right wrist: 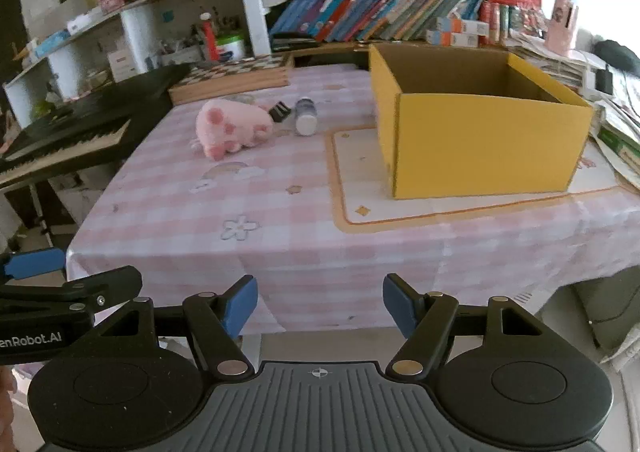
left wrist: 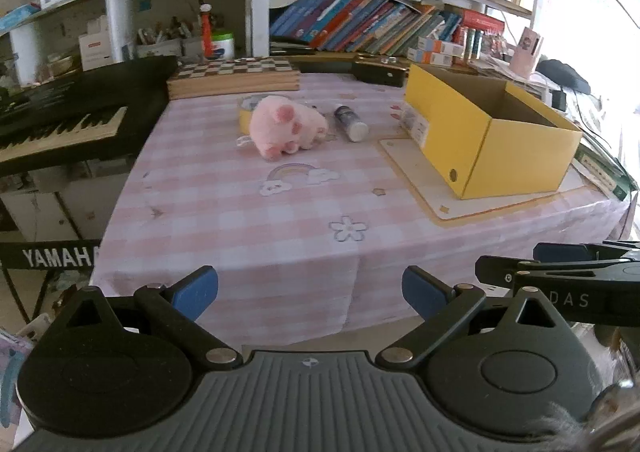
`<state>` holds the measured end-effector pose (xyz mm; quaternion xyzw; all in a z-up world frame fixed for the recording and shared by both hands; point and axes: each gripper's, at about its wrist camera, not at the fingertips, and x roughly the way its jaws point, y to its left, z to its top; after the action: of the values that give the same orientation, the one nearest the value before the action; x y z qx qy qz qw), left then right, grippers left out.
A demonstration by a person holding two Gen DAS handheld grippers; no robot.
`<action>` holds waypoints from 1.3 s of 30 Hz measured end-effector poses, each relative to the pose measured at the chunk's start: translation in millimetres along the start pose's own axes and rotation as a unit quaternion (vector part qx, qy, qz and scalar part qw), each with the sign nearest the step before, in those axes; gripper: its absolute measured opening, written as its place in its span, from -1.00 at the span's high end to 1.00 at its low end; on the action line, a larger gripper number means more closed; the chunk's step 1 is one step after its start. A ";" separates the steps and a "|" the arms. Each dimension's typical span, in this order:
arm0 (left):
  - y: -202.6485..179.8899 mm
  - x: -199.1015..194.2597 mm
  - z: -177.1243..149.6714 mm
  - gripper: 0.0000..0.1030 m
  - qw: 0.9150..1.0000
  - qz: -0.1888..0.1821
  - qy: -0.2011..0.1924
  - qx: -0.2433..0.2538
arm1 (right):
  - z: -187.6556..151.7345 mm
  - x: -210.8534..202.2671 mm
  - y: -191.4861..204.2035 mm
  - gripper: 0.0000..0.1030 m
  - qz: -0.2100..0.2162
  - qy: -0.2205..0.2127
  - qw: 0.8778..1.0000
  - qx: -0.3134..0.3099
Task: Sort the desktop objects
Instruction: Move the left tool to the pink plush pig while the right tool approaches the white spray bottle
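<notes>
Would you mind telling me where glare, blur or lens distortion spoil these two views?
Left wrist view: window glare washes out the right edge behind the yellow box; fisheye bends the shelves. Right wrist view: slight motion blur softens the pink plush and books; glare at upper right.

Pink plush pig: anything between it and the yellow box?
Partly. A small bottle lies on its side on the cloth between the pink plush pig and the yellow box. A small black object also sits by the pig. Lifting over clears both.
</notes>
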<state>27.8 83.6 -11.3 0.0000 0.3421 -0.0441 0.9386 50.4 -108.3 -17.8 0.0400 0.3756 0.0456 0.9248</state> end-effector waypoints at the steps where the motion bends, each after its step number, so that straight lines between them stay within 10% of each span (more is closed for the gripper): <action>1: 2.8 -1.1 -0.6 -0.93 1.000 0.002 -0.001 -0.001 | 0.3 0.4 2.8 -0.38 0.002 0.000 1.000 -0.002; 39: 38.0 90.8 68.1 -0.93 0.998 0.048 0.006 -0.049 | 84.2 100.3 30.8 -0.38 0.053 0.022 0.995 -0.081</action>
<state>144.0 111.9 -18.6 -0.0297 0.3489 0.0182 0.9365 179.2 -69.6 -23.7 -0.0161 0.3885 0.1255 0.9127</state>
